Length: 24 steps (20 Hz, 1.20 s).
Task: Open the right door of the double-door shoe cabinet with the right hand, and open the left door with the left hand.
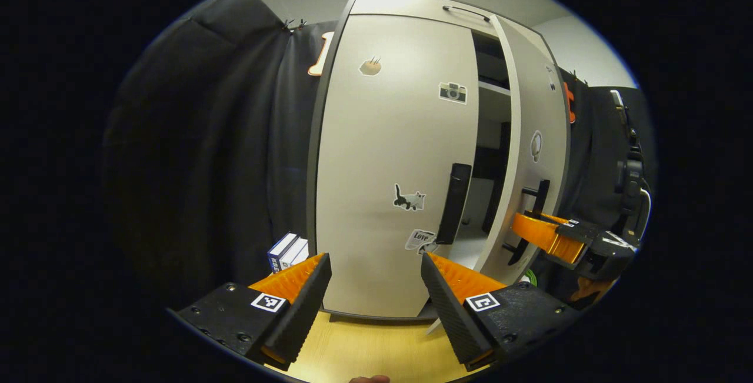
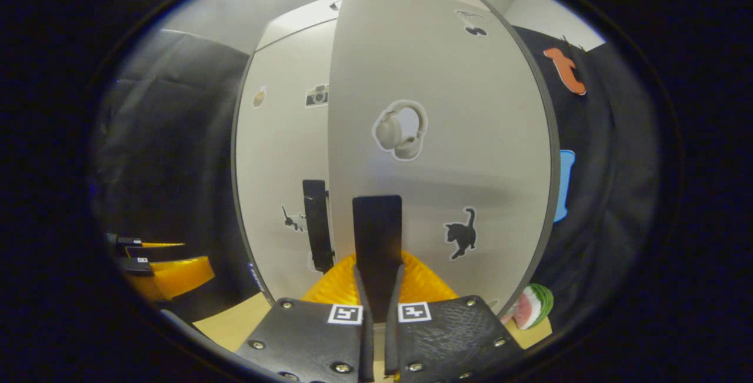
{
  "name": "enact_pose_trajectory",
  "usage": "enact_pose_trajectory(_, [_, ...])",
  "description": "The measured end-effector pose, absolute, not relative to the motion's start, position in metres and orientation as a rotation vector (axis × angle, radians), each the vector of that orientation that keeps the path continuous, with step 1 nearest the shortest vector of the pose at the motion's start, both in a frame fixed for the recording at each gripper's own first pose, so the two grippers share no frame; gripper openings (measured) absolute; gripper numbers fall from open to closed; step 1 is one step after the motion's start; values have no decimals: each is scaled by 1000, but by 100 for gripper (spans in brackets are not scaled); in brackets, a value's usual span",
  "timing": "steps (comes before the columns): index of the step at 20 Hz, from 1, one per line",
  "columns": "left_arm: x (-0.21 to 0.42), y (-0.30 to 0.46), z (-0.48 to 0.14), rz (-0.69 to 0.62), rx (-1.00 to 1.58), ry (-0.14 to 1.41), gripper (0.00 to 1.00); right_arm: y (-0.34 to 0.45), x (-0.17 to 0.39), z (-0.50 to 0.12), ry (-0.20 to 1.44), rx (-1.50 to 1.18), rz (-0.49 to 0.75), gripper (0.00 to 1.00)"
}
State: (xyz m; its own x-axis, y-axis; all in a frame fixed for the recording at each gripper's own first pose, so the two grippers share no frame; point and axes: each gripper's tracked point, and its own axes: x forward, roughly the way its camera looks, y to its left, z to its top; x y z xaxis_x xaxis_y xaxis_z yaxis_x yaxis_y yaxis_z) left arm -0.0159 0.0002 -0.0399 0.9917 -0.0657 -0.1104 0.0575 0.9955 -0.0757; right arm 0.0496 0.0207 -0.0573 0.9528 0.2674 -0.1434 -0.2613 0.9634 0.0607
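The pale grey shoe cabinet stands ahead with sticker-covered doors. In the left gripper view its left door (image 1: pixel 394 159) is closed, with a black bar handle (image 1: pixel 453 203) just beyond my open left gripper (image 1: pixel 376 277). The right door (image 1: pixel 538 153) stands swung partly out, showing dark shelves behind it. My right gripper (image 1: pixel 532 227) clamps that door's black handle (image 1: pixel 536 195). In the right gripper view the right door (image 2: pixel 447 136) looms close and my right gripper (image 2: pixel 377 289) is shut on its black handle (image 2: pixel 377 236). The left door handle (image 2: pixel 316 224) and the left gripper (image 2: pixel 159 271) lie to the left.
Black cloth hangs on both sides of the cabinet. Small boxes (image 1: pixel 287 251) stand at the cabinet's left foot on the wooden floor (image 1: pixel 365 347). A watermelon-slice sticker or toy (image 2: pixel 532 305) sits low on the right. A black stand with gear (image 1: pixel 629 177) rises at the far right.
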Motion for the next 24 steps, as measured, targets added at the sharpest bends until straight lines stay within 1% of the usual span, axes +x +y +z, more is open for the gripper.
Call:
enact_pose_trajectory(4, [-19,-5,-44,-72,-87,123,95,13,34,-55,157,36,365,8])
enact_pose_trajectory(13, [-27,-25,-50,-109,-92,139,96,-6,12,-53,155,62,515,8])
enact_pose_trajectory(19, [-34,-27,-56,-114,-83,159,96,-18,6,-52,169,57,505,8])
enact_pose_trajectory(24, [-38,-46,-62,-158,-89,181,95,-35,1,-47,166,70,399,8])
